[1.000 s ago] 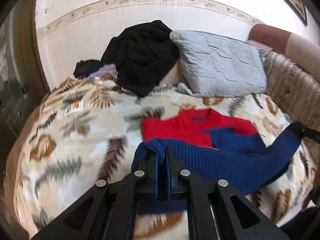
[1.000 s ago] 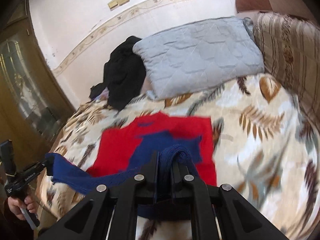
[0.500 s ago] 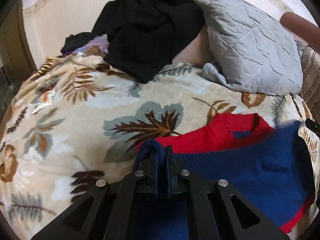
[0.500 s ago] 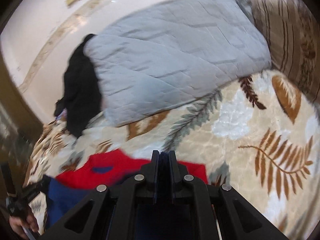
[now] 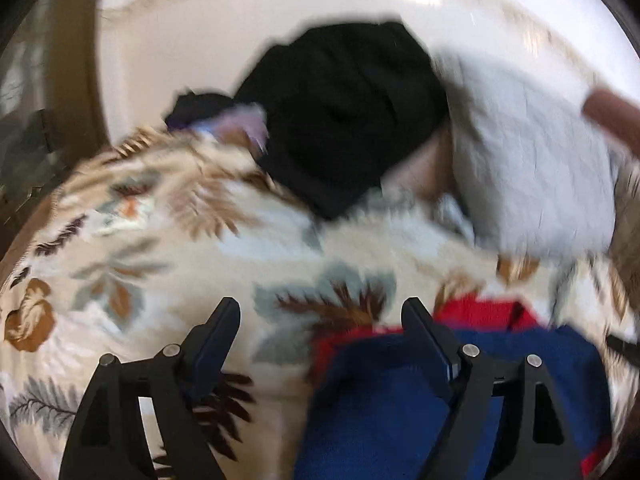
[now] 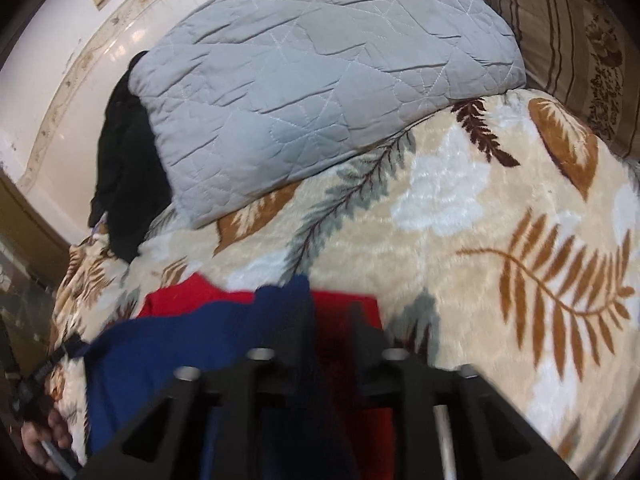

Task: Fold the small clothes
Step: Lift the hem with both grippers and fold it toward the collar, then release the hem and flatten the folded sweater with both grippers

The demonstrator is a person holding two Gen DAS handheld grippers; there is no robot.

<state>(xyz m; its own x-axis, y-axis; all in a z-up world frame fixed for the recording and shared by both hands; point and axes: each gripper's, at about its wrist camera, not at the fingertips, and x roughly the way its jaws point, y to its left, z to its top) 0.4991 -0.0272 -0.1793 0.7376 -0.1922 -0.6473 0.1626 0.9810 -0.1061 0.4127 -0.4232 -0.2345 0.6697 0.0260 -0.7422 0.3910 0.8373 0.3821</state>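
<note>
Bed, leaf-print fleece blanket (image 6: 460,240): cream ground, brown and grey-green fern motifs, covers the whole lying surface.

Black garment heap (image 5: 340,120): far left of the bed against the pale wall, a small lilac cloth (image 5: 244,120) beside it; the left wrist view is blurred, detail unclear.

Grey quilted pillow (image 6: 320,68): to the right of the black heap, resting on the blanket's far edge. Striped brown cushion (image 6: 572,40) at far right.

Red-and-blue knitted sweater (image 6: 168,352): lies on the blanket at the near edge, the blue part folded over the red body, a red strip and collar showing beyond the blue.

Left hand-held gripper (image 5: 320,320): jaws opening, standing wide apart; the left finger (image 5: 218,332) over bare blanket, the right finger over the blue knit. Nothing is pinched between the pads; the sweater's left edge lies on the blanket below the gap.

Right hand-held gripper (image 6: 332,316): jaws opening, about halfway; blurred. Blue and red knit show in the gap, pads not pressing on it.

Person's hand (image 6: 44,440): lower left in the right wrist view, holding the left tool's handle.
</note>
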